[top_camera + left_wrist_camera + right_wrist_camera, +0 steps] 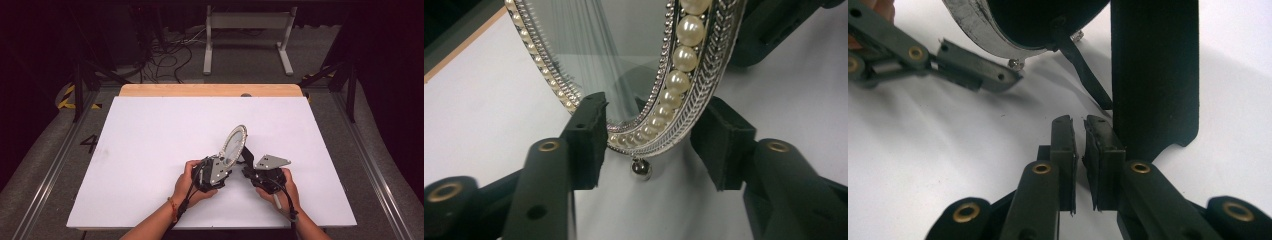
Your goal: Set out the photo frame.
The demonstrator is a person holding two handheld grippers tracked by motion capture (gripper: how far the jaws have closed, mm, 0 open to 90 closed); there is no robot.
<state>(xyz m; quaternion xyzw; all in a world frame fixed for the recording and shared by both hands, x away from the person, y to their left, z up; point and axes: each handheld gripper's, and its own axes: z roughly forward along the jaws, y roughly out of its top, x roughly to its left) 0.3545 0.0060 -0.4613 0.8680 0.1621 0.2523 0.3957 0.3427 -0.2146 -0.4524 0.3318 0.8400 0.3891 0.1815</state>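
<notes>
Near the front edge of the white tabletop [150, 150], slightly right of centre, an oval mirror [235, 143] with a pearl-trimmed silver frame stands tilted, its glass towards the left. Its black back stand [1154, 75] props it from the right. The left hand-held gripper [224, 161] reaches in at the mirror's lower rim; its jaws are parted, the left pad at the frame's edge, the right pad just clear of it, so nothing is clamped. The right hand-held gripper [1080, 132] sits just beside the stand's foot, jaws nearly together with a narrow gap and nothing between them.
</notes>
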